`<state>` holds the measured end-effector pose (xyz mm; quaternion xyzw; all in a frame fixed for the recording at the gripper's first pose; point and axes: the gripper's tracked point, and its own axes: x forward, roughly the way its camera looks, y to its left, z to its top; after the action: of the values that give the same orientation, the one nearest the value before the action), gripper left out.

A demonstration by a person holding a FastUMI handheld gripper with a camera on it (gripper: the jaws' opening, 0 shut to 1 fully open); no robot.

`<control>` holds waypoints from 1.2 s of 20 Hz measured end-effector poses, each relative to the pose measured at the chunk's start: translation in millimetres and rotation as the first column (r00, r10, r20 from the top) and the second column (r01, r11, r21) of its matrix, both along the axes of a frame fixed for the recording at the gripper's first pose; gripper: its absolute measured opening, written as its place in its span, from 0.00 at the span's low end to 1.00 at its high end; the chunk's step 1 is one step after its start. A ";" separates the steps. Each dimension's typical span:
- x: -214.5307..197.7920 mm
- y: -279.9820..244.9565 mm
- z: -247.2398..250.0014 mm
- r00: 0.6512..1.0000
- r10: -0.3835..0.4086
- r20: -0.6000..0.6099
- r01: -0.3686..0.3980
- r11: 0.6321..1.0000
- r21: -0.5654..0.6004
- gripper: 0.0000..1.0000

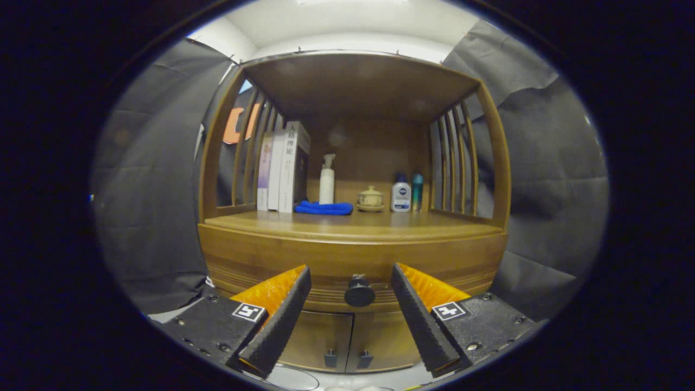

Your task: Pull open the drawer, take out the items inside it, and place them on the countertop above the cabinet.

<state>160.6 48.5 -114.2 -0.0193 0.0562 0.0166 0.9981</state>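
A wooden cabinet faces me, with a shut drawer (353, 260) under its countertop (353, 222). A dark round knob (359, 294) sits in the middle of the drawer front. My gripper (352, 277) is open, its two fingers spread to either side of the knob and a little short of it, touching nothing. Whatever lies in the drawer is hidden.
On the countertop stand several books (282, 168) at the left, a blue cloth (324, 208), a white pump bottle (327, 182), a small lidded pot (370, 199) and two bottles (406, 193) at the right. Slatted sides and a top shelf enclose it. Two small doors (347, 339) are below the drawer.
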 end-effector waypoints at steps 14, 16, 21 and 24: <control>56.0 -10.7 -42.8 0.992 -0.060 -0.111 0.063 0.998 0.021 0.46; 54.6 -12.2 -44.4 0.990 -0.054 -0.128 0.056 0.998 0.010 0.42; 49.7 -11.3 -42.7 0.988 -0.045 -0.147 0.046 0.999 0.004 0.36; 42.6 -8.2 -43.2 0.988 -0.042 -0.146 0.042 0.999 -0.008 0.35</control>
<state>203.1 40.2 -157.4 -0.0195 0.1294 -0.0032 0.9914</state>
